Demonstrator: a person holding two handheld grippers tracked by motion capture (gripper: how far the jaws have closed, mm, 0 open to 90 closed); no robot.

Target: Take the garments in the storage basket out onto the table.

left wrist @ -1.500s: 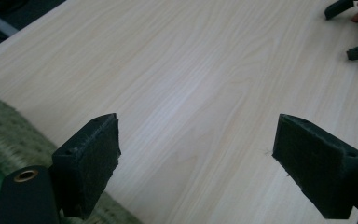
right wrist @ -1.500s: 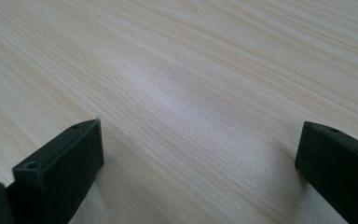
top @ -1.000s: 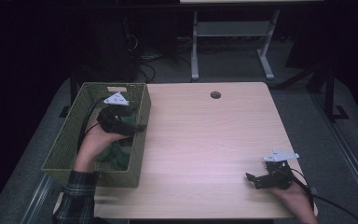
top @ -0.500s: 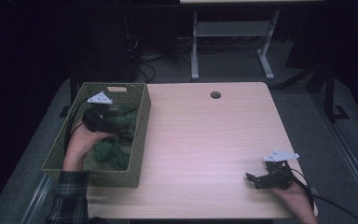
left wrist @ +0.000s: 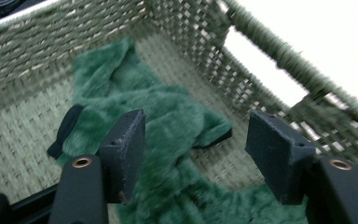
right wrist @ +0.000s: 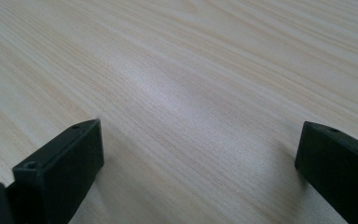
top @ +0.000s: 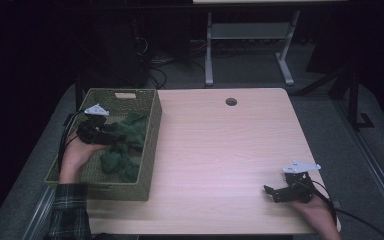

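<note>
A woven olive basket [top: 152, 145] stands on the left part of the light wooden table [top: 220, 150]. Inside it lies a rumpled green fuzzy cloth [top: 125, 145]. My left gripper [top: 120, 137] is low inside the basket at its left side, jaws pointing right over the cloth. In the left gripper view it [left wrist: 196, 135] is open, with the green cloth [left wrist: 158, 107] just beyond and below the jaws and the basket wall [left wrist: 37, 42] behind. My right gripper [top: 272, 192] rests near the table's front right corner, open [right wrist: 200, 154] over bare wood.
A small round hole [top: 231, 101] sits near the table's far edge. Beyond the table a white metal stand [top: 245, 35] and cables [top: 155, 65] lie on the dark floor. The table's right edge is close to the right hand.
My left gripper has moved leftward inside the basket, away from the right wall. The right gripper has stayed in place.
</note>
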